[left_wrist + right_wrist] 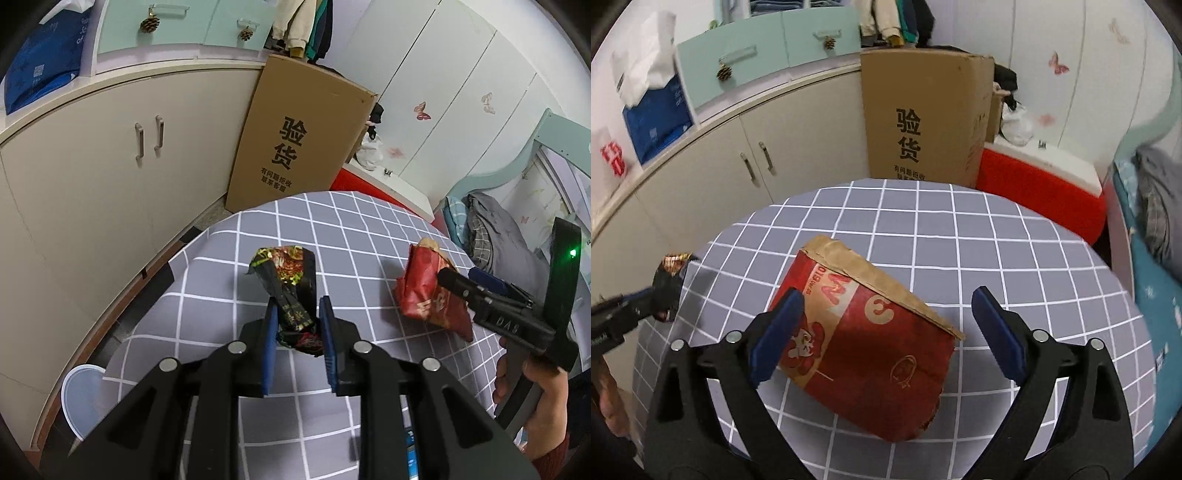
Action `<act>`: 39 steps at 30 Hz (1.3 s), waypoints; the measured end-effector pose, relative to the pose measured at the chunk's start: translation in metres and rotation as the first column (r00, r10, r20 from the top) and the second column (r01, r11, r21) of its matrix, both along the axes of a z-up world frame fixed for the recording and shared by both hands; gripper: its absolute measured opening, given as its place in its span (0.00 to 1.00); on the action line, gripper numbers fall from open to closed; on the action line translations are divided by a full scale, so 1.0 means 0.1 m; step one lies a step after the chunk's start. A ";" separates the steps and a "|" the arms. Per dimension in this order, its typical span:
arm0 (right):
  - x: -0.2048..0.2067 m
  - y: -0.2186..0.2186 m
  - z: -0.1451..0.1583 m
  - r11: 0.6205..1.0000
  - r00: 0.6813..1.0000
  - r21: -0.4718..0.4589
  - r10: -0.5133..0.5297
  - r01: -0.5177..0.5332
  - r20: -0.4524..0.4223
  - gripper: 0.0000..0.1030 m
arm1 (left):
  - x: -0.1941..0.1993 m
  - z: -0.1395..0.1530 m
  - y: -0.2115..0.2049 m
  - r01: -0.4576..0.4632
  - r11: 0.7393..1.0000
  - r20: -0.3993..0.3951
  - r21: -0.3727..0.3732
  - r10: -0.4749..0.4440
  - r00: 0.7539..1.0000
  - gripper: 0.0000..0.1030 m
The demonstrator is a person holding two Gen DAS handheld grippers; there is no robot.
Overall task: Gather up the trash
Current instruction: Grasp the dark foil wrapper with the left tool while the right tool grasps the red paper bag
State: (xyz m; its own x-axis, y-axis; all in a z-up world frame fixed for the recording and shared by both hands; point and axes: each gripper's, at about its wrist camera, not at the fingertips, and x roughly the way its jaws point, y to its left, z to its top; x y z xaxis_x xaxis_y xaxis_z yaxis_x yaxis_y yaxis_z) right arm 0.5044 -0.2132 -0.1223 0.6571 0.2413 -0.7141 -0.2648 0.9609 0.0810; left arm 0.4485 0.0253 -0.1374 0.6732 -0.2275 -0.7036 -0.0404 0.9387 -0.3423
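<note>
Step in hand: two pieces of trash are being dealt with at once on the checked tablecloth (960,236); one is judged already picked up, the other not yet taken.
Left gripper (297,314): closed on the black snack wrapper (288,280), which is pinched at its crumpled lower end between the blue pads, its upper part standing out beyond the fingertips.
Right gripper (886,328): jaws spread wide; nothing is pressed by the pads.
Red paper bag (871,339): lying flat on the cloth between the right fingers, its red body overlapped by the left pad, its torn brown edge well clear of the right pad; whether the left pad touches it cannot be told.
Next move, judged: the right fingers would need to be lowered and brought in across the bag's narrower span, then closed; the flat, creased paper is expected to buckle rather than resist.
Bin: none can be identified with certainty; a pale blue round container (83,398) is seen below the table edge, behind and left of the left fingers.
Edges: the rounded table rim lies ahead of both fingertips, with the cardboard box (923,110) and cabinet doors (110,155) beyond it.
Open room: bare cloth is seen ahead and to the right of the right fingers; the two grippers are near each other, so crossing paths is a risk.
</note>
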 end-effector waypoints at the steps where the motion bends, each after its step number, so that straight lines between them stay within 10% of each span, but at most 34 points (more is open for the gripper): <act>1: 0.01 -0.02 -0.01 1.000 1.000 0.024 -0.005 0.005 -0.010 0.89 | 0.01 -0.01 0.01 -0.002 1.000 -0.003 0.000 0.002 1.000 0.20; 15: -0.21 -0.24 -0.11 0.959 0.973 0.173 -0.208 0.223 -0.100 0.92 | 0.00 -0.09 -0.05 0.018 1.000 -0.015 -0.019 -0.018 1.000 0.21; 23: -0.23 -0.22 -0.29 0.948 0.978 0.265 -0.139 0.177 -0.154 0.90 | -0.06 -0.05 -0.15 0.044 0.999 -0.014 -0.007 -0.044 0.999 0.21; 26: -0.28 -0.20 -0.27 0.947 0.984 0.293 -0.094 0.135 -0.153 0.51 | -0.08 -0.03 -0.16 0.050 0.999 -0.013 -0.003 -0.050 0.999 0.21; 27: -0.28 -0.18 -0.27 0.948 0.984 0.293 -0.081 0.126 -0.161 0.22 | -0.09 -0.03 -0.17 0.050 0.999 -0.012 -0.002 -0.050 0.999 0.21; 39: -0.75 0.42 0.29 0.987 0.998 0.149 0.066 -0.063 -0.015 0.07 | -0.33 0.16 -0.02 0.033 0.999 0.018 -0.013 -0.032 0.999 0.21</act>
